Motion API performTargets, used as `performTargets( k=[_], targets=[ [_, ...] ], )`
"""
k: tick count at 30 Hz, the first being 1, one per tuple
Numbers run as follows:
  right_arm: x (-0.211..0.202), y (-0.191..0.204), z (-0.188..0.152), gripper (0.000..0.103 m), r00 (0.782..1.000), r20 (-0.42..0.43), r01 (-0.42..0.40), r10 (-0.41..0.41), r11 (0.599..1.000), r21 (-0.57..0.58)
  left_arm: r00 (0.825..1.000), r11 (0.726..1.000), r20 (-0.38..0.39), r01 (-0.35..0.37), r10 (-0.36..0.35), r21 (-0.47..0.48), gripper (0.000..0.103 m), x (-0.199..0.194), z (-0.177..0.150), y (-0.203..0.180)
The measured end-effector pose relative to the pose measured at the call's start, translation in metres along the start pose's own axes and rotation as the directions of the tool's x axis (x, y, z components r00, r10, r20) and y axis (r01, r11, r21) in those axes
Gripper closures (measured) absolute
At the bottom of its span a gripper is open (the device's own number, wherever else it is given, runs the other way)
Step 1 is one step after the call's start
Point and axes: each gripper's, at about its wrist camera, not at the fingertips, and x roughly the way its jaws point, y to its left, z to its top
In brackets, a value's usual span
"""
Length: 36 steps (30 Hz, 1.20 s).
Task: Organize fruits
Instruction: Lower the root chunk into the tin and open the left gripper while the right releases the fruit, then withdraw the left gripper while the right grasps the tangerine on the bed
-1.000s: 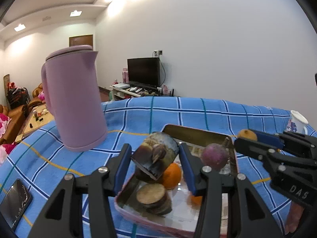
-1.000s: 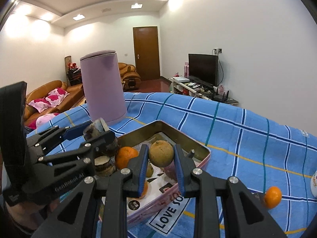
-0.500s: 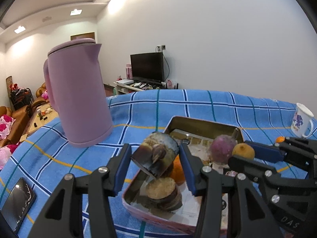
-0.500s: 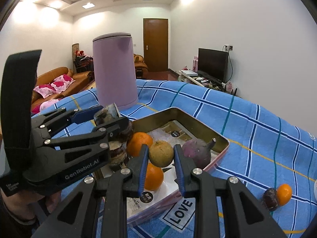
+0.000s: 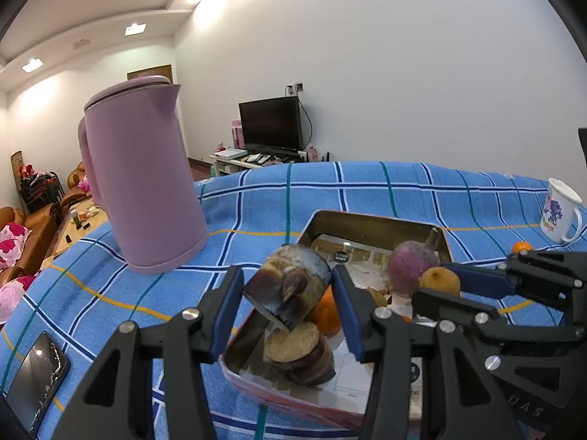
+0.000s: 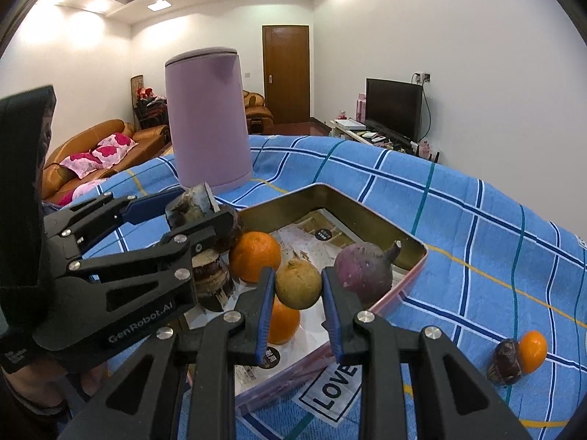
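Tin tray point(image 6: 381, 220) is the landmark. Right gripper point(image 6: 298, 286) pinches a small yellow-brown fruit point(image 6: 298, 283) in its jaws, held over the tray's near half above an orange point(image 6: 282, 321), likely to drop it in. Left gripper point(image 5: 288, 295) clamps a dark cut root chunk point(image 5: 290, 286) over the tray's left corner, above a stacked cut piece point(image 5: 297, 352). Purple root point(image 6: 363, 267) sits inside the tray's right side. Small orange point(image 6: 532, 350) and a dark fruit point(image 6: 504, 361) wait on the blue cloth point(image 6: 477, 220), right of the tray. Pink kettle point(image 5: 143, 179) stands behind it.
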Motion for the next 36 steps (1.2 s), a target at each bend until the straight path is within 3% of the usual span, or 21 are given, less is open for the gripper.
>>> performTargets(
  k=[16, 19, 22, 25, 29, 36],
  targets=[
    [0.009, 0.002, -0.007, 0.075, 0.998, -0.05, -0.048, 0.048, 0.999, 0.003, 1.0, 1.0, -0.011, 0.005, -0.005, 0.003, 0.049, 0.0, 0.0, -0.001],
    [0.01, 0.002, -0.008, 0.075, 0.996, -0.052, -0.066, 0.066, 0.998, 0.004, 1.0, 1.0, 0.002, 0.0, 0.0, -0.012, 0.032, -0.002, -0.001, 0.001],
    [0.009, 0.003, -0.008, 0.061, 0.997, -0.05, -0.057, 0.057, 0.998, 0.001, 0.999, 0.999, 0.037, 0.003, -0.002, -0.033, 0.026, -0.009, 0.001, 0.004],
    [0.003, -0.001, -0.006, 0.054, 0.998, -0.024, -0.061, 0.061, 0.998, 0.018, 0.998, 0.998, 0.069, -0.003, 0.007, -0.06, 0.019, -0.015, 0.002, 0.008],
    [-0.007, -0.009, -0.003, 0.054, 1.0, -0.003, -0.02, 0.02, 0.999, 0.035, 0.996, 0.996, 0.086, 0.002, 0.005, -0.091, 0.017, -0.021, 0.008, 0.008],
    [-0.032, -0.052, 0.006, 0.054, 0.99, 0.013, 0.138, -0.14, 0.984, 0.114, 0.992, 0.993, 0.062, 0.114, -0.111, -0.034, 0.016, -0.03, 0.028, -0.027]
  ],
)
